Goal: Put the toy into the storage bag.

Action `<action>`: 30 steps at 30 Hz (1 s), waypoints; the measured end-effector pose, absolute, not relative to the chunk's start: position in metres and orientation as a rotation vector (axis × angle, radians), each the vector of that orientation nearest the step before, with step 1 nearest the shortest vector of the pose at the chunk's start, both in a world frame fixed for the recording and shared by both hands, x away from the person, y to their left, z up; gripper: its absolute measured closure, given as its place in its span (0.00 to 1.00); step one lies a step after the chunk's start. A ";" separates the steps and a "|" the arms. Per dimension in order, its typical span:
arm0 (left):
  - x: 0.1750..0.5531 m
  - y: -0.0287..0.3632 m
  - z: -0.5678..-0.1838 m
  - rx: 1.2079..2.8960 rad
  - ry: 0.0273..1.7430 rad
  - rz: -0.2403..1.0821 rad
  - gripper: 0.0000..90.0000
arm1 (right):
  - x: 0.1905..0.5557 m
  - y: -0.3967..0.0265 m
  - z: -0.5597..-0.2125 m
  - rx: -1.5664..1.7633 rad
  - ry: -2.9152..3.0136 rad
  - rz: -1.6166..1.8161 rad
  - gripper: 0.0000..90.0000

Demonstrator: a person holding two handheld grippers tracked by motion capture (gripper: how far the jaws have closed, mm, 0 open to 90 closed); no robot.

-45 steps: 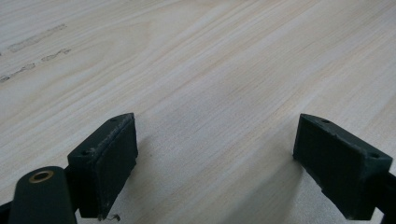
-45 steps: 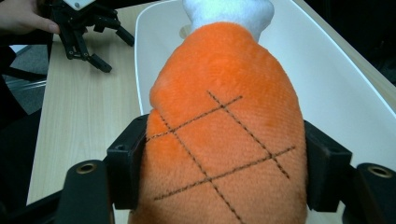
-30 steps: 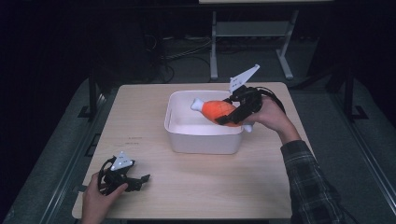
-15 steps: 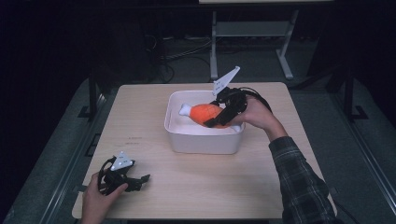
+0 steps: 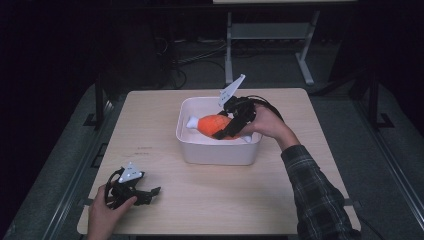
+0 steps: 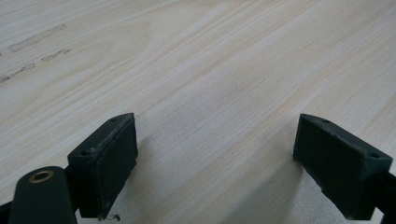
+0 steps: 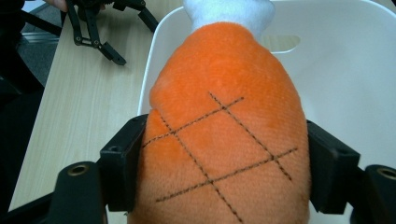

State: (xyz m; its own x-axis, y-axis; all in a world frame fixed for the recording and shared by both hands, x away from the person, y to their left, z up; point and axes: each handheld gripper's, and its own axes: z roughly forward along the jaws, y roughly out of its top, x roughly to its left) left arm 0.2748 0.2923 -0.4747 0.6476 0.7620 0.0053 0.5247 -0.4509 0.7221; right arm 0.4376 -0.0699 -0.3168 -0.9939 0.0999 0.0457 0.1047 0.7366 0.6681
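Place: you are at a test bench in what looks like a lab or recording studio, not a home.
Table point(image 5: 210, 200): a plain light-wood top, bare around your work.
Surroundings: dark all round you, with only the table lit.
Floor: grey, with loose cables point(image 5: 192, 55) trailing behind the table.
Background: a white metal stand point(image 5: 270, 35) on legs beyond the far edge.

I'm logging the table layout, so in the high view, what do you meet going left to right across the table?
Left hand-held gripper resting open on the table → white tub → orange plush drumstick → right hand-held gripper clamped on it → the person's right hand.
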 end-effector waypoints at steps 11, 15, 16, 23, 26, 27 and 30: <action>0.275 0.292 -0.475 2.157 0.995 0.432 0.14 | 0.438 -0.066 -0.322 -0.165 -2.924 -1.097 0.26; 0.275 0.292 -0.475 2.157 0.995 0.432 0.14 | 0.438 -0.065 -0.324 -0.176 -2.924 -1.080 0.23; 0.275 0.292 -0.475 2.158 0.995 0.432 0.14 | 0.439 -0.065 -0.324 -0.176 -2.924 -1.081 0.22; 0.275 0.292 -0.475 2.159 0.994 0.434 0.14 | 0.438 -0.064 -0.325 -0.181 -2.923 -1.071 0.19; 0.275 0.292 -0.475 2.157 0.995 0.432 0.14 | 0.437 -0.063 -0.325 -0.175 -2.917 -1.065 0.17; 0.275 0.292 -0.475 2.158 0.995 0.432 0.14 | 0.436 -0.062 -0.325 -0.178 -2.914 -1.074 0.16; 0.275 0.292 -0.475 2.157 0.995 0.433 0.14 | 0.436 -0.062 -0.324 -0.184 -2.913 -1.074 0.16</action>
State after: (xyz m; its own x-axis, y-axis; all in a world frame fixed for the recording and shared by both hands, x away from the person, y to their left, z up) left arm 0.2747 0.2923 -0.4747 0.6472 0.7623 0.0059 0.5241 -0.4506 0.7227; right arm 0.4359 -0.0620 -0.3237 -0.9925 0.0998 0.0702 0.1215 0.7546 0.6449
